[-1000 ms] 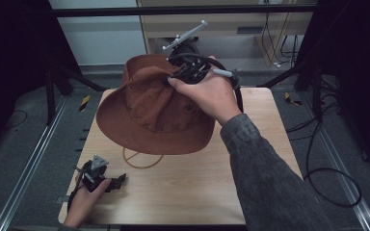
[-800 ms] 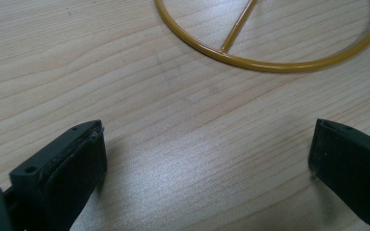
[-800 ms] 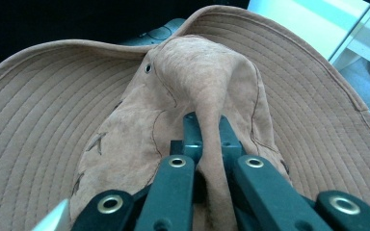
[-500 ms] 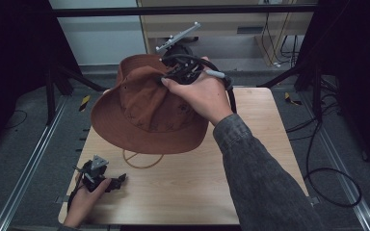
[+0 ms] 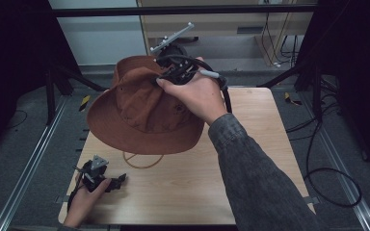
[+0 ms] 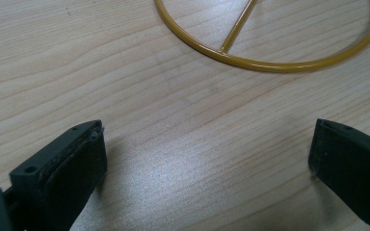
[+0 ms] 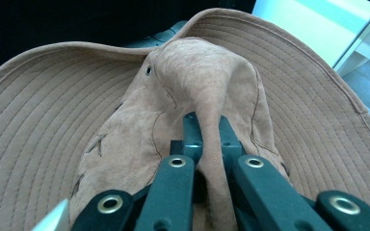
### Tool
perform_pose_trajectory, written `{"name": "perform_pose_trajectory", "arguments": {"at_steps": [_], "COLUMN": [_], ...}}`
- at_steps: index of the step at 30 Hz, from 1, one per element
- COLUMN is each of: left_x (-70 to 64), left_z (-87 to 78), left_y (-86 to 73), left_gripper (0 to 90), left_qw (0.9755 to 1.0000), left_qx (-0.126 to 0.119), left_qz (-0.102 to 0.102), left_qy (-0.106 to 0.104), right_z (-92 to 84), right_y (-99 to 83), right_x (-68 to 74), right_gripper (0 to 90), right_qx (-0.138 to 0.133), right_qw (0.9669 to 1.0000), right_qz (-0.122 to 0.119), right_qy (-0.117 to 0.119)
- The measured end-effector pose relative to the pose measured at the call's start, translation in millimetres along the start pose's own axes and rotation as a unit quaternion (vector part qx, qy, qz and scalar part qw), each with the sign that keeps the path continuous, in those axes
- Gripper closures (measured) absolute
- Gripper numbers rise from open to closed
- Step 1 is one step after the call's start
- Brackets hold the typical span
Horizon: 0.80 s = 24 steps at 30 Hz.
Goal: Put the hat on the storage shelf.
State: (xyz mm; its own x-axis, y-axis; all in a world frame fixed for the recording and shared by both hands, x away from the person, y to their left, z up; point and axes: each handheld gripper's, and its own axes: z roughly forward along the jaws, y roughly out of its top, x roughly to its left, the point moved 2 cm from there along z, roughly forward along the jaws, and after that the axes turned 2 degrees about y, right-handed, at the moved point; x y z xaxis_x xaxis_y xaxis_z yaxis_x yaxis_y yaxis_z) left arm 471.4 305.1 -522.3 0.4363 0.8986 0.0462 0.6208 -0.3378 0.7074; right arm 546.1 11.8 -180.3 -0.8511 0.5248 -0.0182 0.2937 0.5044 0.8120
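A brown wide-brimmed hat hangs tilted above the back of the wooden table. My right gripper is shut on a pinched fold of the hat's crown, held up by a hand in a grey sleeve. On the table under the hat lies a thin yellow ring with a spoke across it; the same ring lies ahead of my left gripper. My left gripper rests low at the table's front left corner, open, with bare wood between its jaws.
Black frame legs stand at the table's left and right. Cables trail on the grey floor to the right. A shelf unit stands behind the table.
The right hand has lifted the hat higher and carried it a little to the left, tilting its brim. The left gripper has stayed in place.
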Motion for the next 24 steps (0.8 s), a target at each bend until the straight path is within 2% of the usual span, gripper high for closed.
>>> {"name": "perform_pose_trajectory", "arguments": {"at_steps": [8, 24], "left_x": [0.0, 0.0], "left_z": [0.0, -0.2], "left_y": [0.0, 0.0], "left_gripper": [0.0, 0.0], "left_qw": [1.0000, 1.0000], "left_qx": [0.000, 0.001], "left_qz": [0.000, 0.000], "left_qy": [0.000, 0.000], "right_z": [5.6, 17.8], "right_y": [3.8, 23.3], "right_x": [2.7, 8.1], "right_gripper": [87.9, 87.9], "right_qx": [0.000, -0.011], "right_qw": [1.0000, 0.9999], "right_qz": [-0.002, -0.003], "right_qy": [0.003, 0.004]}}
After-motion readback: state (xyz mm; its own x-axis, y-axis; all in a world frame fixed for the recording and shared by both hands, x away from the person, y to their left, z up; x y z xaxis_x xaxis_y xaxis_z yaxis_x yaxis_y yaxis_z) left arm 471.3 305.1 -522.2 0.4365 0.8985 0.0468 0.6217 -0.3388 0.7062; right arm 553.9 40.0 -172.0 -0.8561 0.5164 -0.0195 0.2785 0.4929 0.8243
